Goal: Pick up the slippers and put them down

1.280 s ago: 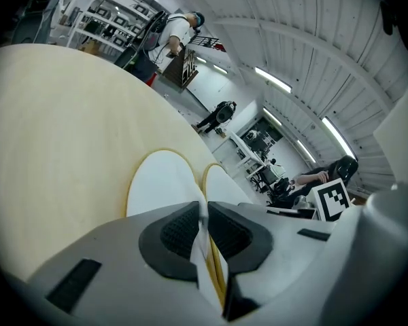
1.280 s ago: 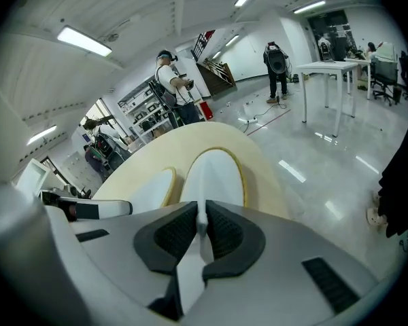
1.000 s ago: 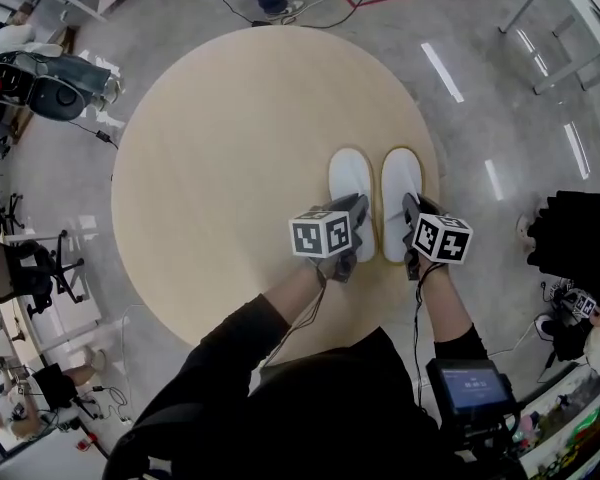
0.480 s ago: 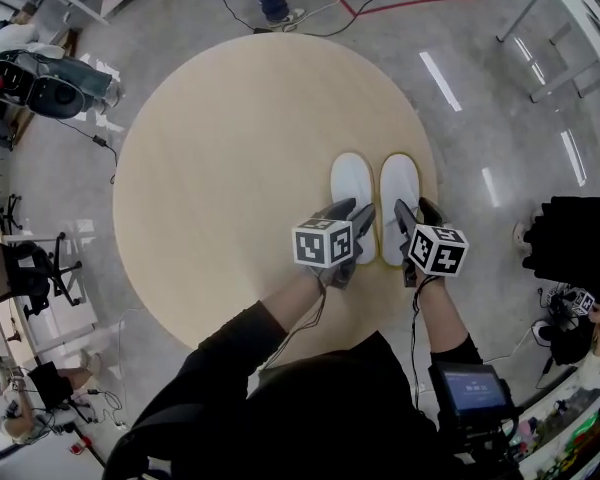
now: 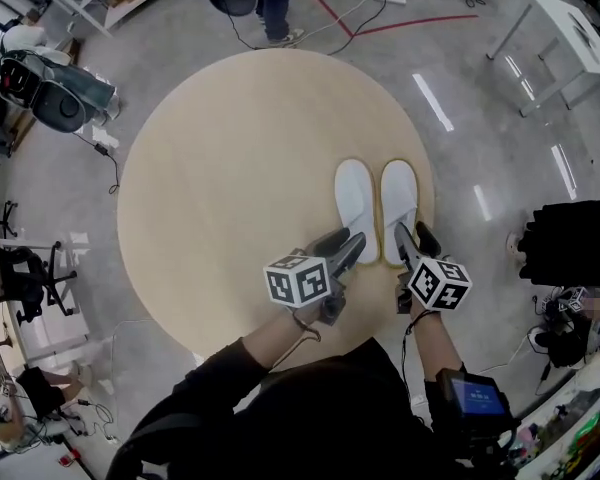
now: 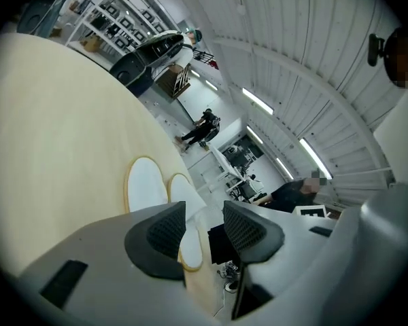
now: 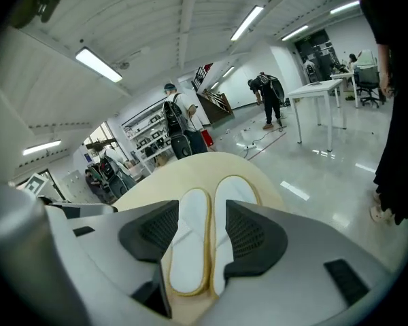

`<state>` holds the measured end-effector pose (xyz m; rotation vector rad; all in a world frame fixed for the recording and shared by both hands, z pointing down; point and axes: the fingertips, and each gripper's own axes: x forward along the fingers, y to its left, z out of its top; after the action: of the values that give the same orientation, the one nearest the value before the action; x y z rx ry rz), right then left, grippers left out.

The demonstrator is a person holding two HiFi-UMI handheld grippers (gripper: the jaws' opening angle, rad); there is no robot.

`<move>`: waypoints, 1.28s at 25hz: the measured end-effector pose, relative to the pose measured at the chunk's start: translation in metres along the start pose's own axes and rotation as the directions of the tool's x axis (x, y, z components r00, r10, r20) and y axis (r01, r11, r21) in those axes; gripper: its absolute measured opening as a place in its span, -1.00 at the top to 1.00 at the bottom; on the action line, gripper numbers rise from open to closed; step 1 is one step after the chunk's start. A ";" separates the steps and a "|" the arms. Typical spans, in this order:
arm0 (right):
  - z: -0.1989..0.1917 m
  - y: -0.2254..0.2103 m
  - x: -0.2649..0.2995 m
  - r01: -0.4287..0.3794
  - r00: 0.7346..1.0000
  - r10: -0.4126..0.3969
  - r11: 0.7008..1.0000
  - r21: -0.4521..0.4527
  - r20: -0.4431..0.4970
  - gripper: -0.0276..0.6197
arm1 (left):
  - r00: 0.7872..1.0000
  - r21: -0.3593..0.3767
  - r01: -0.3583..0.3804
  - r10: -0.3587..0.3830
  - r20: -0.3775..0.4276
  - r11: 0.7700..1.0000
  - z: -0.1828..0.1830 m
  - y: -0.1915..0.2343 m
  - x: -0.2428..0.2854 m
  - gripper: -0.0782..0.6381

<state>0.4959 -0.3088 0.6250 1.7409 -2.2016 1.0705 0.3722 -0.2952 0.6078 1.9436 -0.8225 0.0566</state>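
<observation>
The jaws of the left gripper (image 5: 345, 241) and right gripper (image 5: 416, 236) have just opened and stand apart with nothing between them. The slippers (image 5: 357, 204) lie side by side on the table (image 5: 230, 168), just ahead of both grippers. The put-down looks done, and the next move is likely to draw both grippers clear.

Round pale-wood tabletop (image 5: 230, 168) on glossy grey floor (image 5: 480, 98). White table (image 5: 570, 28) far right, black office chair (image 5: 20, 273) left. Ribbed white ceiling (image 7: 156, 19), strip lights (image 7: 98, 64) lit.
</observation>
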 end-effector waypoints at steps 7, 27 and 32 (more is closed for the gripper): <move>-0.006 0.063 -0.033 -0.101 0.993 0.100 0.995 0.017 0.060 0.61 | 0.998 -0.061 0.046 -0.043 0.051 0.997 -0.005 -0.016 -0.073 0.27; -0.059 0.358 -0.110 -0.444 0.883 0.465 0.870 -0.216 0.058 0.87 | 0.968 0.046 0.006 -0.018 0.250 0.999 0.016 -0.001 -0.326 0.27; -0.061 0.407 -0.125 -0.458 0.869 0.489 0.851 -0.258 0.070 0.87 | 0.953 0.086 0.068 -0.090 0.288 0.994 0.034 -0.018 -0.363 0.27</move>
<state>0.1534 -0.1401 0.4269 1.2281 -2.8026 0.7350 0.0927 -0.1286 0.4417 2.0842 -0.9440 -0.2577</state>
